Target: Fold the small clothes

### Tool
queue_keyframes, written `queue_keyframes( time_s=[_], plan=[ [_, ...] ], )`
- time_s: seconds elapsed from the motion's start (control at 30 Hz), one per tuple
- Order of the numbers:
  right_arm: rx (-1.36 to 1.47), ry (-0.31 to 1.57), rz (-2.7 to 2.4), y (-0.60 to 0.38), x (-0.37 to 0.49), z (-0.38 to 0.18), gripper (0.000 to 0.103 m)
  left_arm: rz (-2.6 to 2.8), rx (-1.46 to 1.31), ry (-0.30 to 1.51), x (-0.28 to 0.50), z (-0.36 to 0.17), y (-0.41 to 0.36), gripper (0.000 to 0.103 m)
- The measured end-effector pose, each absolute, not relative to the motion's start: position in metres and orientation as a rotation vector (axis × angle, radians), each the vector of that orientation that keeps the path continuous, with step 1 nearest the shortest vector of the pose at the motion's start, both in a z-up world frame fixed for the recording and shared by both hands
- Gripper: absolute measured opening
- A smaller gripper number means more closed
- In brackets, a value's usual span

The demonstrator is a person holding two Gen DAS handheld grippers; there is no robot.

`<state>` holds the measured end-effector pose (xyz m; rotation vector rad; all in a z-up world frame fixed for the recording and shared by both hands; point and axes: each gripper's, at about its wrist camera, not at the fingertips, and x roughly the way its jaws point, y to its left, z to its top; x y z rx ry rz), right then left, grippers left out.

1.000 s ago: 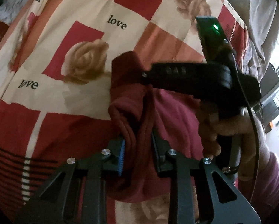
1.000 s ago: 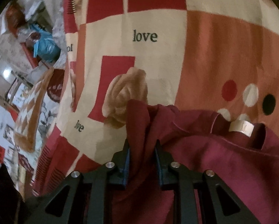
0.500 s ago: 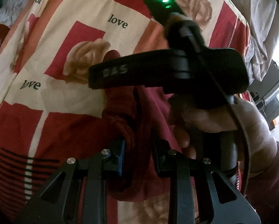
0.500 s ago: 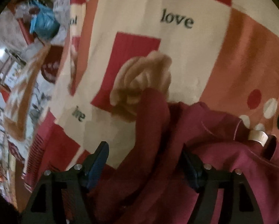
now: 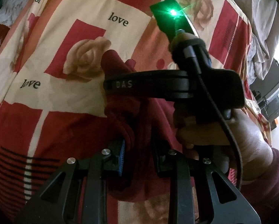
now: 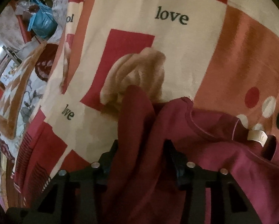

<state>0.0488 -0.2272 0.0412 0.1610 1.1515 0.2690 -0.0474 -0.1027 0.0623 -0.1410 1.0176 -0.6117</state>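
Rose-print bedspread | left gripper pinching maroon shirt, lower centre | right gripper parted around sleeve fold

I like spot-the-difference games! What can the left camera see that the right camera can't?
Only the left camera shows the other gripper's black body with its green light and the hand holding it. Only the right camera shows the shirt's neck label and a blue bag off the bed. Both show the maroon shirt on the rose blanket printed with "love".
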Motion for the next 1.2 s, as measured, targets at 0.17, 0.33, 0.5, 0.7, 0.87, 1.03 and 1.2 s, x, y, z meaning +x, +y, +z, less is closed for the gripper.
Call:
queue_keyframes(
  time_s=[0.17,0.33,0.5,0.7,0.87,1.03,1.2],
  plan=[
    [0.180,1.140,0.276,-0.231,0.046,0.045,0.038,-0.560,-0.142,1.056,-0.044,0.055,-0.102,0.029],
    [0.225,1.128,0.291,-0.240,0.042,0.050,0.038,-0.542,-0.132,1.077,-0.043,0.047,-0.103,0.040],
    [0.247,1.113,0.293,-0.245,0.039,0.053,0.038,-0.590,-0.148,1.050,-0.049,0.052,-0.103,0.028],
    [0.266,1.083,0.287,-0.257,0.030,0.063,0.030,-0.620,-0.228,1.043,-0.052,0.062,-0.100,0.018],
    [0.274,1.039,0.287,-0.272,0.014,0.083,0.026,-0.662,-0.240,1.029,-0.064,0.082,-0.115,0.015],
    [0.278,0.975,0.284,-0.304,-0.009,0.120,0.025,-0.733,-0.202,0.993,-0.085,0.113,-0.144,0.015],
    [0.270,0.937,0.224,-0.349,-0.037,0.146,0.025,-0.803,-0.136,0.978,-0.107,0.136,-0.192,0.015]
  ],
)
